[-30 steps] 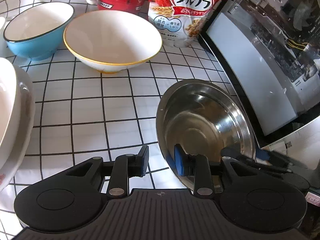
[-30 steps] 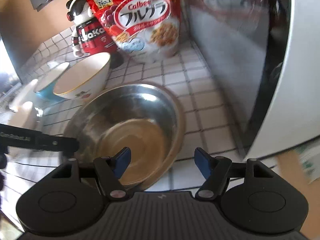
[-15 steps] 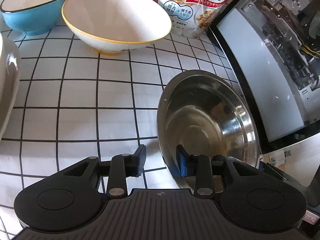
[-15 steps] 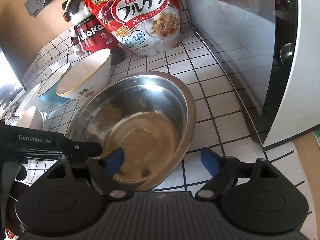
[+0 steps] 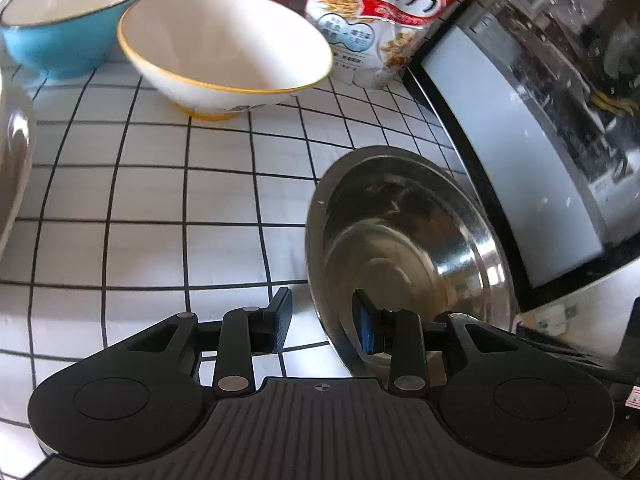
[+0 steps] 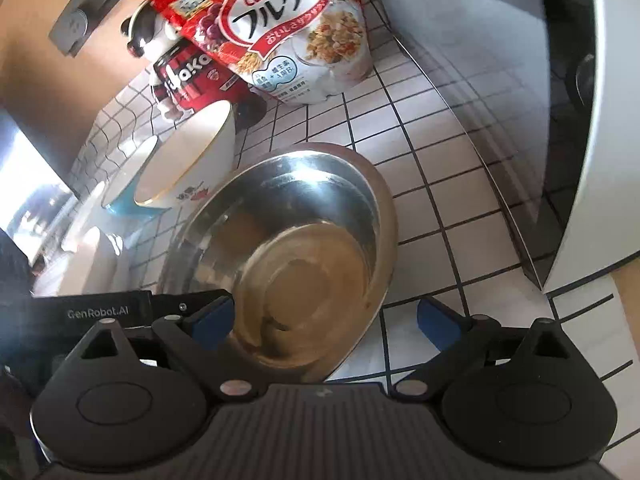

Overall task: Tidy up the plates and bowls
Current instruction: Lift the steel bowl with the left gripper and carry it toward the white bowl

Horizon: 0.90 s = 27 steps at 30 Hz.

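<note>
A steel bowl (image 5: 400,240) (image 6: 304,248) stands on the checked tablecloth beside the microwave. My left gripper (image 5: 322,316) straddles its left rim, one pad outside and one inside, with a gap on each side, so it is open. My right gripper (image 6: 323,320) is at the bowl's near edge; its jaws are opening wide and the pads stand clear of the metal. The left gripper's black body (image 6: 120,312) shows at the bowl's left side. Behind stand a white bowl with a yellow rim (image 5: 224,44) (image 6: 184,164) and a blue bowl (image 5: 68,12) (image 6: 128,204).
A red cereal bag (image 5: 392,12) (image 6: 272,28) and a red and black bottle figure (image 6: 188,76) stand at the back. The microwave (image 5: 540,140) (image 6: 592,120) walls off the right side. White dishes (image 5: 12,160) (image 6: 92,256) sit at the far left.
The jaws of both grippers have spread apart around the steel bowl's rim, the right pair much more. The bowl and both hands have hardly shifted.
</note>
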Available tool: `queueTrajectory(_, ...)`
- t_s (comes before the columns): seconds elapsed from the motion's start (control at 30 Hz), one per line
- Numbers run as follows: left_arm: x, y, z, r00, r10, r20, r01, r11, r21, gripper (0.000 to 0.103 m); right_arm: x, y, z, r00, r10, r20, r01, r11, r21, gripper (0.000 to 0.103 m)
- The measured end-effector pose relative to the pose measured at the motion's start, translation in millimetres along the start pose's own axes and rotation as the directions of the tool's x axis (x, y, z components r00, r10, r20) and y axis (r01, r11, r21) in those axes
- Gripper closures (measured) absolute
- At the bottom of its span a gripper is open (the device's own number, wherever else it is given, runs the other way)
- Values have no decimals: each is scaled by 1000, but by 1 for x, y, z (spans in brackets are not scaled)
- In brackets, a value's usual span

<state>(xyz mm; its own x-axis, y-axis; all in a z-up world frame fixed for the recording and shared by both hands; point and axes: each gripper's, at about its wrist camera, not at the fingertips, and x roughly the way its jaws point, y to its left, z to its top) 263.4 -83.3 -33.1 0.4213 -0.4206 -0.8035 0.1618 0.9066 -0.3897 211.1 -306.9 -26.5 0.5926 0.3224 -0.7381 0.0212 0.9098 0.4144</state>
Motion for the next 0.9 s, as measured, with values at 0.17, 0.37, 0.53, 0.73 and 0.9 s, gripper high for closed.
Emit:
queueTrajectory(0.17,3,-11,2,998,41,-38,-39,997,63,83,4,18,-2,998,-59,15,60,991,-115,26)
queueTrajectory(0.37,-3,3,0,998,2,-67,-1,1000,3,84,-7,36,13,969,-163,187,200,958,-203,26)
queueTrajectory(0.53,-11,6,-5,997,12,-76,-10,1000,23,84,6,43,34,967,-186,175,225,945,-236,30)
queueTrajectory(0.73,-20,13,-9,998,13,-65,-11,1000,22,85,23,35,38,994,-109,12,110,971,-212,44)
queueTrajectory(0.9,-21,15,-11,997,7,-71,-6,1000,10,85,31,36,31,995,-51,-91,31,976,-217,50)
